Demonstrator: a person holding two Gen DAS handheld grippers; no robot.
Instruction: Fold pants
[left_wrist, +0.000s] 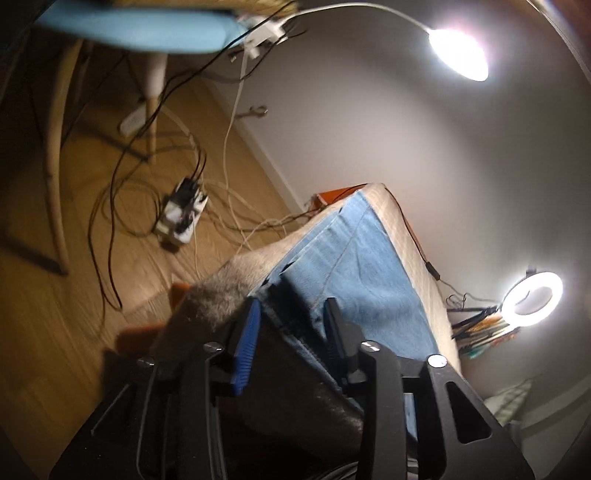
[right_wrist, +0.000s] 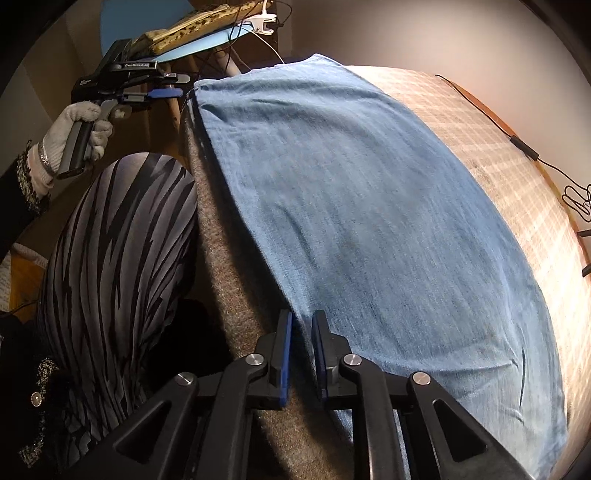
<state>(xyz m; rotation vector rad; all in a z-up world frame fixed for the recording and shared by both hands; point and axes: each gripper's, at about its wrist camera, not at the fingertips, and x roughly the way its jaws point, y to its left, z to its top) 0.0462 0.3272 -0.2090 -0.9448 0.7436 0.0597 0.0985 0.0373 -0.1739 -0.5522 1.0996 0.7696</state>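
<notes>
Pants (right_wrist: 369, 221) spread flat on table (right_wrist: 480, 122), long axis along the near edge, waistband end toward left tool (right_wrist: 184, 85). Left tool released, apart from fabric. Right tool (right_wrist: 302, 325) slightly parted, straddling the near hem; grip unclear.

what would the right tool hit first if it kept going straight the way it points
Most likely the near edge of the blue pants: the right tool points steeply down with that edge running between its narrowly parted blue pads, and the grey cover lies just under it. Exact depth is unclear.
</notes>
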